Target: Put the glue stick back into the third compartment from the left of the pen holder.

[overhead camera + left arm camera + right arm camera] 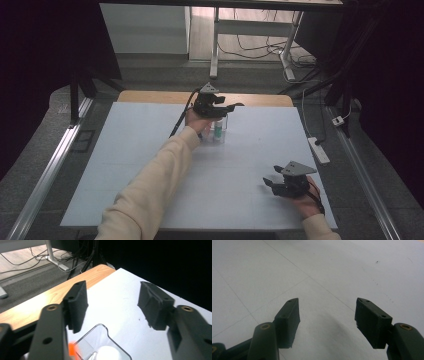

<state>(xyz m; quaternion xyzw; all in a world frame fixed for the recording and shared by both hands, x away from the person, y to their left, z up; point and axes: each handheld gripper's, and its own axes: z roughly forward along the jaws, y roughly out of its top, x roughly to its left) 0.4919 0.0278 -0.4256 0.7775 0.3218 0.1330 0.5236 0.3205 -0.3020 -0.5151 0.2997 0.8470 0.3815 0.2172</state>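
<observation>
A clear plastic container [218, 131] stands on the white mat [150, 165] toward the table's far middle, with a green-and-white item [218, 131] upright inside it. My left gripper [227, 110] hovers just above the container, its jaws apart. In the left gripper view the container's rim [106, 328] lies below the open left gripper [113, 302], with a white round top [108, 352] and an orange bit [71, 349] inside; nothing is between the pads. My right gripper [269, 183] rests near the mat's front right, open. The right gripper [327, 312] has bare mat between its jaws.
A wooden table edge [150, 96] runs behind the mat and shows as a strip [50, 293] in the left gripper view. A white power strip [318, 150] and cables lie on the floor to the right. Desk legs [214, 45] stand beyond the table.
</observation>
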